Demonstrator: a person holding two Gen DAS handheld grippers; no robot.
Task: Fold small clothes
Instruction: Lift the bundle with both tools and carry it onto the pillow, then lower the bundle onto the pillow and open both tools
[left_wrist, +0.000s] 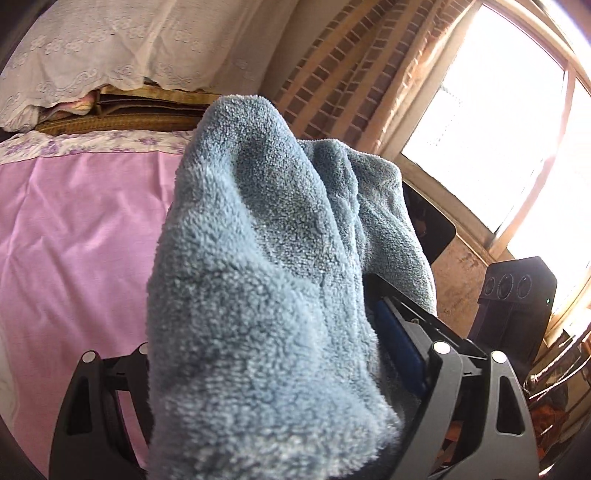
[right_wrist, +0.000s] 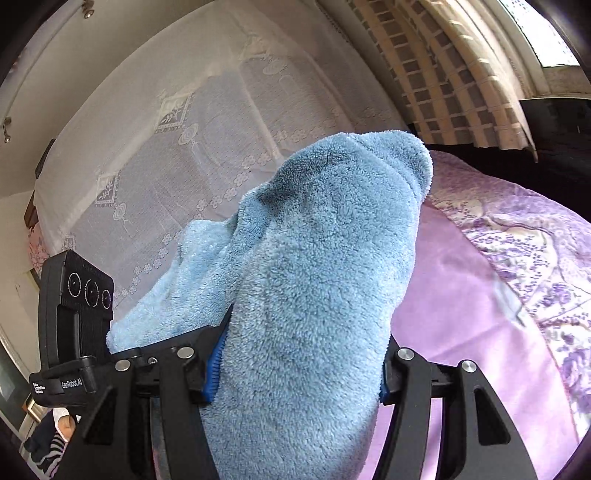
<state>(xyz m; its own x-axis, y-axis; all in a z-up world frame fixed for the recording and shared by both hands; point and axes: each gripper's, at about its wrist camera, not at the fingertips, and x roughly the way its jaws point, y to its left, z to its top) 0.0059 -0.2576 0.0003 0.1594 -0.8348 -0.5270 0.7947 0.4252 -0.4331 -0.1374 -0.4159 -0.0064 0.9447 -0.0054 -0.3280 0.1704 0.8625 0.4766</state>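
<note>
A fluffy blue cloth (left_wrist: 266, 258) is bunched up and held in the air over a bed with a pink sheet (left_wrist: 74, 240). My left gripper (left_wrist: 266, 314) is shut on one thick wad of it; the cloth hides the left finger, and the right finger's blue pad (left_wrist: 399, 347) lies against the fabric. In the right wrist view the same blue cloth (right_wrist: 325, 266) stands up between the two blue pads (right_wrist: 214, 365) of my right gripper (right_wrist: 306, 332), which is shut on it. The two grippers hang close side by side, each one's black body showing in the other's view.
The pink sheet (right_wrist: 461, 314) has a purple flowered border (right_wrist: 535, 251). White lace fabric (left_wrist: 110, 48) drapes over stacked bedding at the bed's far side. A brick wall (left_wrist: 351, 74) and a bright window (left_wrist: 498, 129) lie to the right. Clutter shows at the lower right edge (left_wrist: 554, 398).
</note>
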